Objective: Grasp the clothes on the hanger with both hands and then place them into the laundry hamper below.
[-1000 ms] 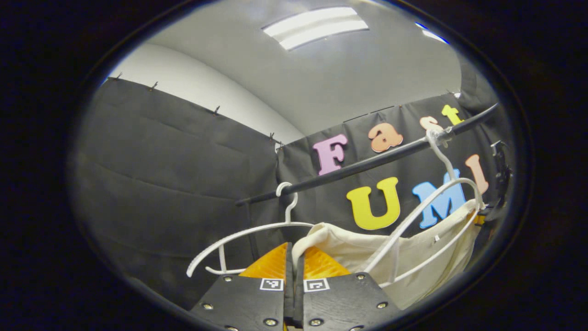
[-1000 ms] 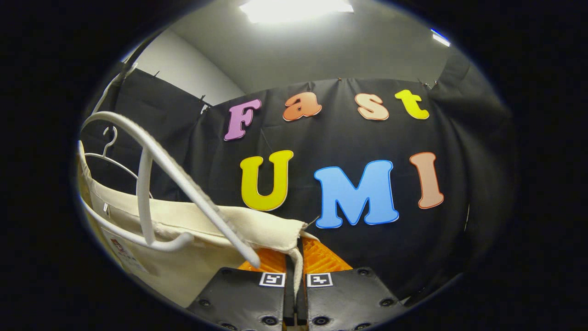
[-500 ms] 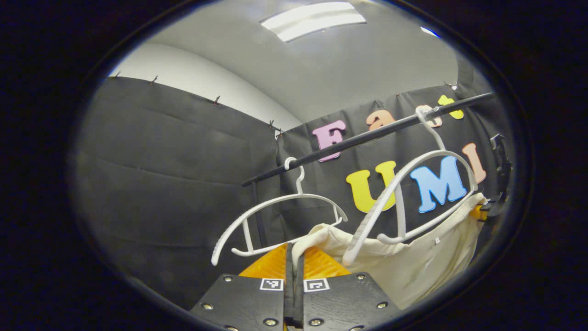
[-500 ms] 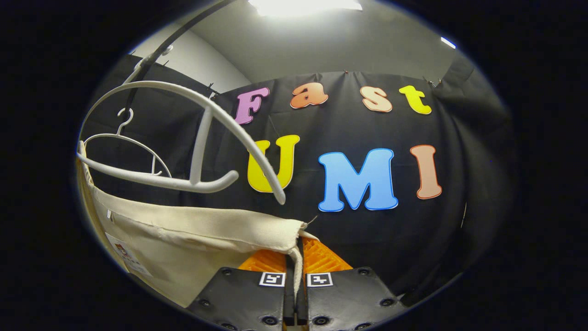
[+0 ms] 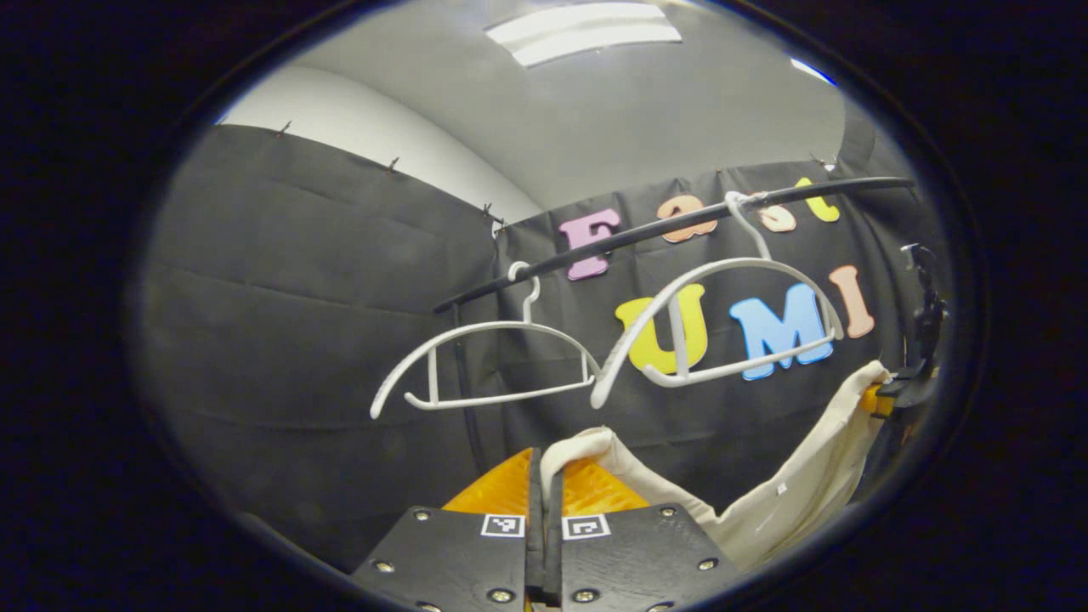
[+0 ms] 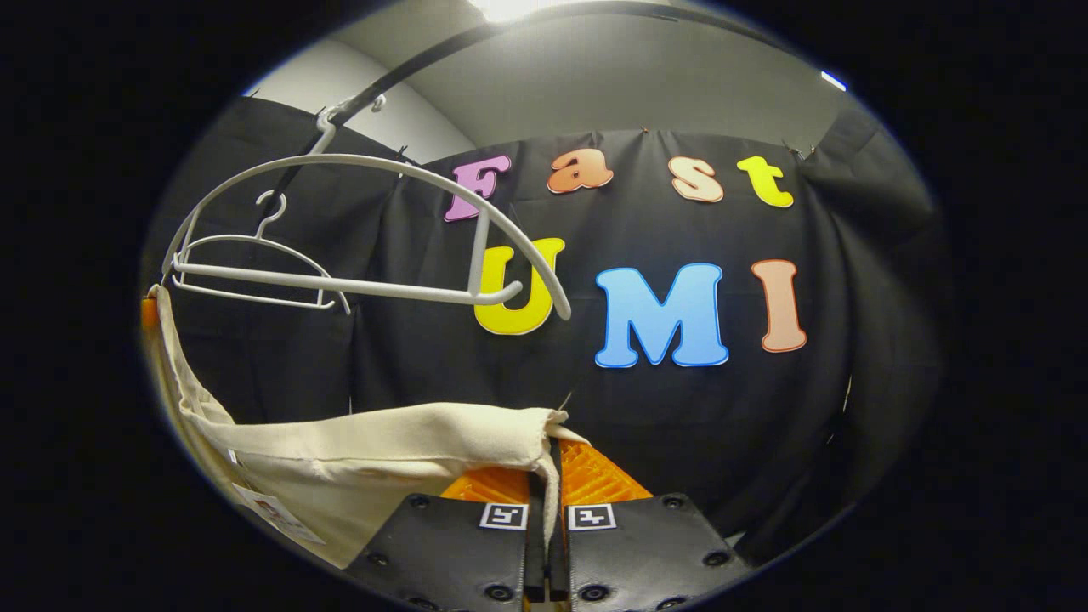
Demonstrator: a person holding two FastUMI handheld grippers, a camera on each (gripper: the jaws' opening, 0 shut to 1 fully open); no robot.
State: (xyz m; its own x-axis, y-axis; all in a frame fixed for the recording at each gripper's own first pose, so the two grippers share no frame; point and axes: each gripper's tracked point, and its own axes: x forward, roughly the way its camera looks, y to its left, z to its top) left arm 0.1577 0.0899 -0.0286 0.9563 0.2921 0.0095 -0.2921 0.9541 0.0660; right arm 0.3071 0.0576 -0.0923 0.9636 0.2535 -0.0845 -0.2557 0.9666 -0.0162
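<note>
In the left gripper view, the left gripper (image 5: 544,476) has its fingers drawn together on a folded corner of a cream cloth garment (image 5: 765,510), which bulges above the fingertips and runs off to the right. At the far right edge of that view the garment's other corner rises to the right gripper (image 5: 905,387), seen farther off. In the right gripper view, the right gripper (image 6: 548,476) is likewise clamped narrow on a hemmed corner of the garment (image 6: 374,442); the cloth sags away to the left and climbs the left edge of the view. The garment hangs between the two grippers, clear of and below both hangers. Two white plastic hangers are hooked on a black rail (image 5: 646,229): the nearer hanger (image 5: 722,331) sits level, and the farther hanger (image 5: 484,365) hangs just beside it, both bare. The hamper cannot be made out in either view.
</note>
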